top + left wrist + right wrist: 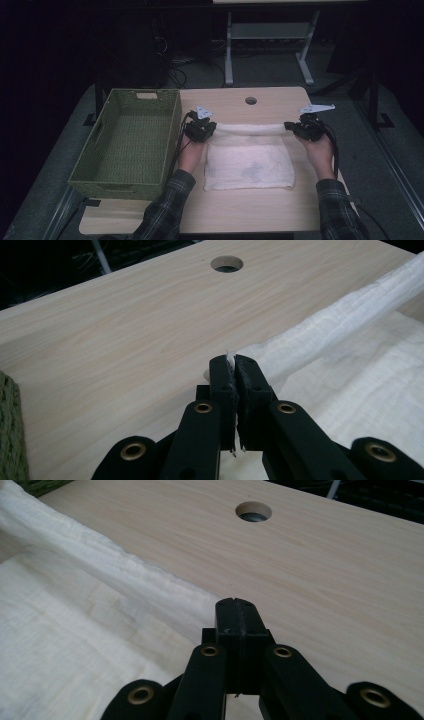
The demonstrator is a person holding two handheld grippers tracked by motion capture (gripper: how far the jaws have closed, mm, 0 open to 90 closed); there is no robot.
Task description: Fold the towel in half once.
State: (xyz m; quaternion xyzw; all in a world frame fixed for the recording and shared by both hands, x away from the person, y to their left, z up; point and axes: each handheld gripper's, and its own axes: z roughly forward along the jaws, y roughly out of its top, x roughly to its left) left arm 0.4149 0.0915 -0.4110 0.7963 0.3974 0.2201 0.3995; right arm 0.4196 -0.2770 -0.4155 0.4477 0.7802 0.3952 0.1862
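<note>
L tool [234,365] & R tool [239,611] both clamped on white towel [249,161] corners, far edge lifted off table [260,212].

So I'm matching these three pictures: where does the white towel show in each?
High view: white towel at table centre, far edge stretched between the grippers.
Left gripper view: right side.
Right gripper view: left side.
Shared landmark: round hole in the tabletop, beyond the towel.

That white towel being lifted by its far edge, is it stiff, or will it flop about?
Probably floppy: the towel bunches into a soft roll between the left hand-held gripper and the right hand-held gripper. Likely light, since thin pinches at its corners raise that edge. Its rough weave suggests it won't slip easily.
</note>
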